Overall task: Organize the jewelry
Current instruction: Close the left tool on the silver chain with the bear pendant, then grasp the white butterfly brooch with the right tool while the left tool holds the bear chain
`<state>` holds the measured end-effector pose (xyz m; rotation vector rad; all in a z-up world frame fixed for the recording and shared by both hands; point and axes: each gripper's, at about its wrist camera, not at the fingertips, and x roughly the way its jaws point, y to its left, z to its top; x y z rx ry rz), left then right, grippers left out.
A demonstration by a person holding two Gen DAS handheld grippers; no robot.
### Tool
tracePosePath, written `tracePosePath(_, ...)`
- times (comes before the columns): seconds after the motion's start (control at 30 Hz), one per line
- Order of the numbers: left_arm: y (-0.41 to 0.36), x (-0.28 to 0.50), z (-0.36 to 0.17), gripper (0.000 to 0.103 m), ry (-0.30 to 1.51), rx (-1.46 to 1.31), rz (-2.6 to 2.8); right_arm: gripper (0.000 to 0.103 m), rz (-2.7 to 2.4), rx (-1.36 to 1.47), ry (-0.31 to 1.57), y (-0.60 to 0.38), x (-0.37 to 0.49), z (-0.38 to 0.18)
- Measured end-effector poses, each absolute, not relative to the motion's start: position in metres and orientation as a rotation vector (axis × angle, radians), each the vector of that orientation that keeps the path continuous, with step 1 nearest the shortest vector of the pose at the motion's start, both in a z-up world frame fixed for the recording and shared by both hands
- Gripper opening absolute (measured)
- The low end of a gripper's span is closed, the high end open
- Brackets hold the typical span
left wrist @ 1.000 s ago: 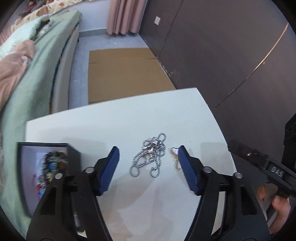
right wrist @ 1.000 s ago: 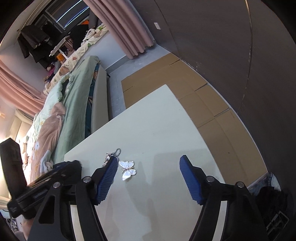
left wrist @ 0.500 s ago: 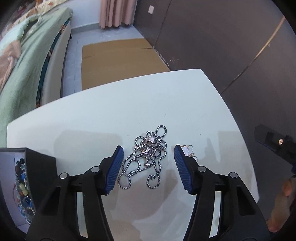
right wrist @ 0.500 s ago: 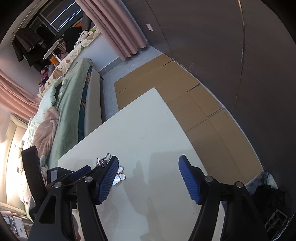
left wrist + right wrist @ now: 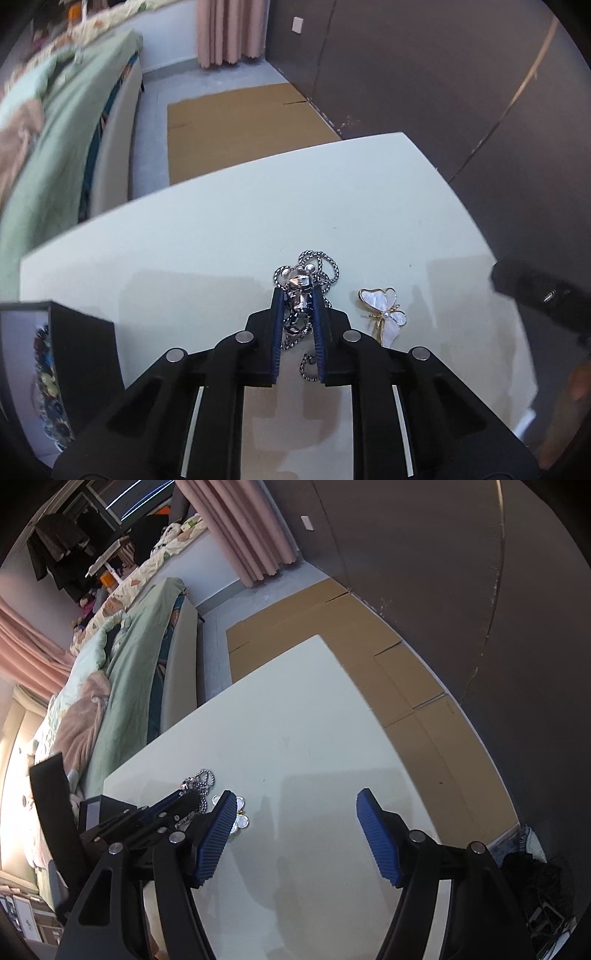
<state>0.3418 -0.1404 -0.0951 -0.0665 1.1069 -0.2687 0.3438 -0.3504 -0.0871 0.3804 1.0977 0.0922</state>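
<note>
Now the left gripper has just been closing, and its ribbed blue pads pinch the silver rope-chain necklace with a shiny mouse-shaped pendant near the middle of the pale, smooth white table. A good lift would probably be slow and straight up, so the loose chain loops trail free without dragging the mother-of-pearl butterfly brooch with a gold rim just to its right. The dark open box of coloured beads sits at the near left. The right gripper hovers wide apart, holding nothing.
</note>
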Motion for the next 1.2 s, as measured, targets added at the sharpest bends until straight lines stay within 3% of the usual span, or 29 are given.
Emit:
tracePosePath(0.63, -0.076, 0.317, -0.041, 0.014, 0.972, -0.285, -0.27, 0.047, 0.182, 0.187, 1.186, -0.277, 0.36, -0.111)
tracePosePath(0.87, -0.06, 0.311, -0.027, 0.014, 0.939, -0.294, -0.231, 0.045, 0.13, 0.007, 1.186, -0.244, 0.368, -0.118)
tracePosePath(0.97, -0.057, 0.309, -0.02, 0.014, 0.934, -0.299, -0.222, 0.025, 0.099, -0.086, 1.181, -0.235, 0.366, -0.118)
tracePosePath(1.07, -0.061, 0.304, -0.01, 0.014, 0.92, -0.271, -0.204, 0.024, 0.147, -0.094, 1.194, -0.234, 0.364, -0.116)
tracePosePath(1.2, -0.063, 0.298, 0.007, 0.014, 0.898, -0.241, -0.196, 0.011, 0.192, -0.023, 1.181, -0.248, 0.361, -0.104)
